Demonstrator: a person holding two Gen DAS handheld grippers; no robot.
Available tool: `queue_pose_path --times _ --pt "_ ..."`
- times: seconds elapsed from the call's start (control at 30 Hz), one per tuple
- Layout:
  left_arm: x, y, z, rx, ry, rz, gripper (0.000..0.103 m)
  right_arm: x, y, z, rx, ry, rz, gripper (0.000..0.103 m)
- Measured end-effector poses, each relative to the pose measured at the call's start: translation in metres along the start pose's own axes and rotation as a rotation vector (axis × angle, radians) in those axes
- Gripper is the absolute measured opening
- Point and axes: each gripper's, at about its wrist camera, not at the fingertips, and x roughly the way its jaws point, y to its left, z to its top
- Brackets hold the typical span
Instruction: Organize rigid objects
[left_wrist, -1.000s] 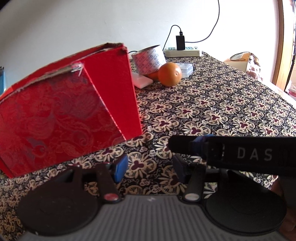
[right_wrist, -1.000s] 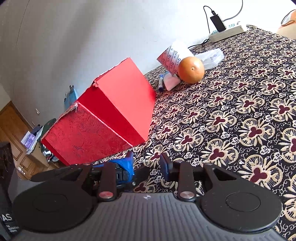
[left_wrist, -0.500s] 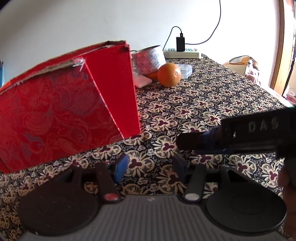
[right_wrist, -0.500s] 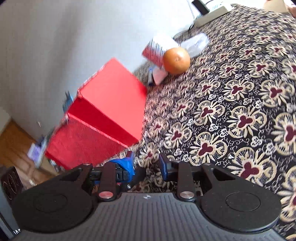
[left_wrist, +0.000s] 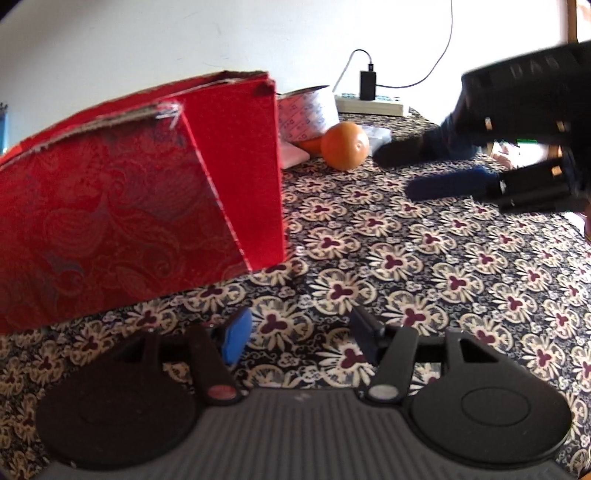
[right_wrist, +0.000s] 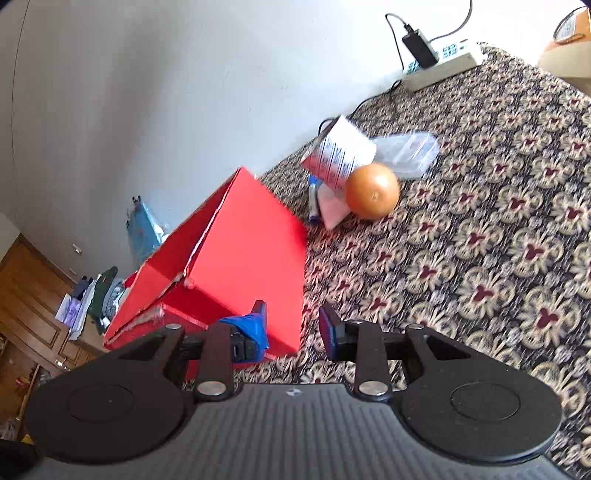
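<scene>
A red box with an open top stands on the patterned table, at the left in the left wrist view and lower left in the right wrist view. An orange lies behind it with a tape roll, a white eraser and a clear plastic case; a blue marker lies beside them. My left gripper is open and empty, low over the table by the box. My right gripper is open and empty, raised over the table; it shows at the upper right in the left wrist view.
A white power strip with a black charger lies at the table's far edge by the wall. The patterned tablecloth stretches right of the box. Furniture and clutter stand beyond the table's left edge.
My right gripper has risen and moved forward over the table toward the far objects. My left gripper has barely moved. Both stay open.
</scene>
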Motion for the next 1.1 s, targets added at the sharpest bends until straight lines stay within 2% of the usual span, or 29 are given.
queue_pose_path --times 0.1,0.2,0.27,0.53,0.7,0.97,1.1 --pt "-0.005 0.002 0.001 0.009 0.012 0.059 0.061 0.003 0.003 -0.01 -0.022 0.02 -0.034 0.014" --pt "-0.014 0.02 0.004 -0.039 0.061 0.06 0.061 0.001 0.01 -0.018 -0.049 0.027 -0.092 0.014" --pt "-0.023 0.032 0.006 -0.066 0.074 0.091 0.061 -0.001 0.016 -0.026 -0.075 0.025 -0.121 0.014" --pt "-0.057 0.081 0.0 -0.115 0.072 0.264 0.061 0.019 0.063 -0.055 -0.192 0.073 -0.164 0.015" --pt "-0.075 0.112 0.003 -0.129 0.055 0.35 0.061 0.035 0.096 -0.069 -0.278 0.087 -0.242 0.016" --pt "-0.1 0.149 0.012 -0.18 0.01 0.399 0.062 0.048 0.133 -0.076 -0.365 0.093 -0.343 0.018" --pt "-0.101 0.154 0.014 -0.197 0.011 0.396 0.062 0.059 0.146 -0.074 -0.403 0.16 -0.46 0.019"
